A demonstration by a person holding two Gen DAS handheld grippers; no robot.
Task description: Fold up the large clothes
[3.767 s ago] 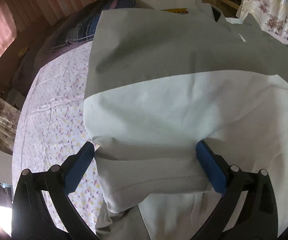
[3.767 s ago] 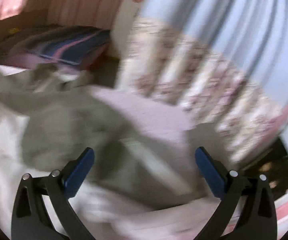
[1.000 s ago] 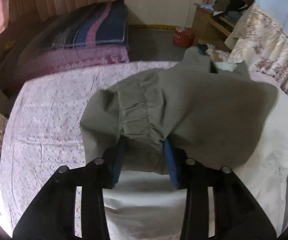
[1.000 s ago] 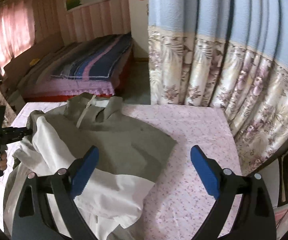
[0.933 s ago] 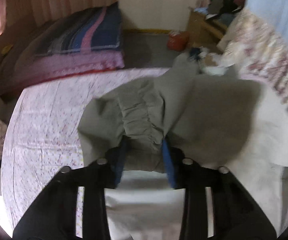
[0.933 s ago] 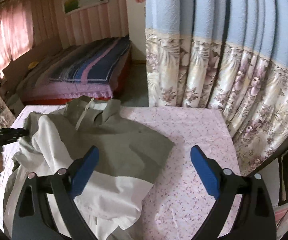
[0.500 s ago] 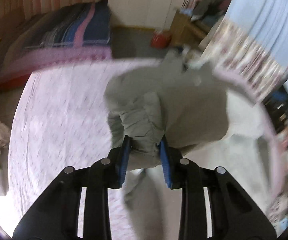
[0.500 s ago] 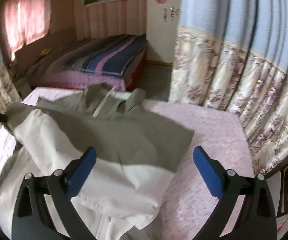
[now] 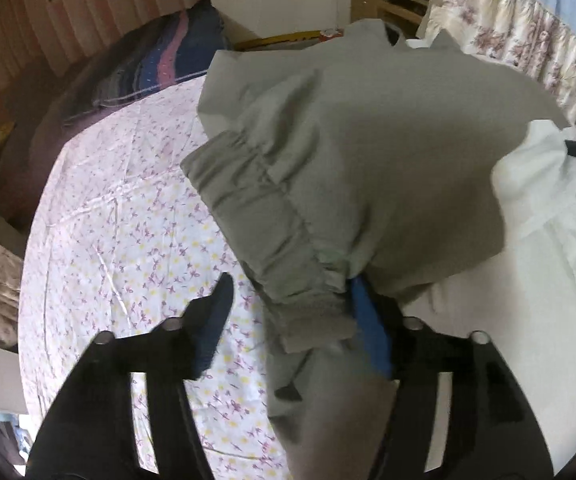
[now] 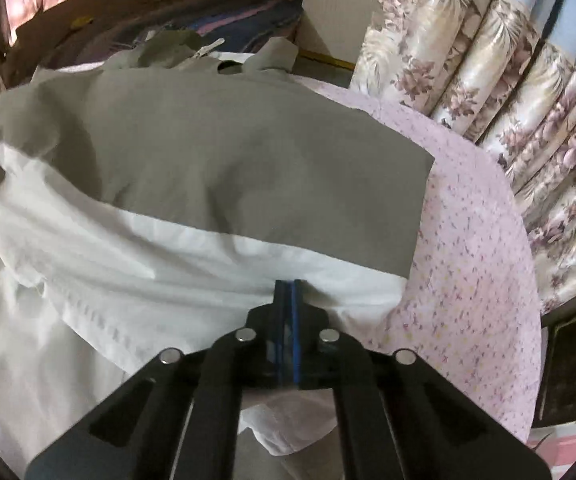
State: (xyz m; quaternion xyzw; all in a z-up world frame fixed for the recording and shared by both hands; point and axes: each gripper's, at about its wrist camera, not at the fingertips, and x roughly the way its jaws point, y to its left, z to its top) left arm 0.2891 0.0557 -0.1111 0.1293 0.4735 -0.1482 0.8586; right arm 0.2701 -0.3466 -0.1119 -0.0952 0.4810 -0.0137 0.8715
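A large grey and white jacket (image 9: 387, 152) lies on the flowered bed sheet (image 9: 128, 208). Its grey elastic sleeve cuff (image 9: 272, 220) sits between the jaws of my left gripper (image 9: 291, 284). Those jaws are opening: the left pad stands clear of the cloth and the right pad still touches the cuff. In the right wrist view the jacket (image 10: 216, 152) fills the middle, its collar at the far end. My right gripper (image 10: 286, 286) is shut, its blue pads pinched together on the white lower part (image 10: 168, 264), where creases run into the tips.
The pink flowered sheet (image 10: 467, 240) is bare to the right of the jacket. A flowered curtain (image 10: 507, 100) hangs close behind that edge. A second bed with a striped blanket (image 9: 168, 56) stands beyond, and a wooden cabinet (image 9: 391, 0) at the back.
The left gripper, earlier shut on the sleeve cuff, has spread its jaws. The right gripper has come down from above the jacket and closed from wide open onto the white part.
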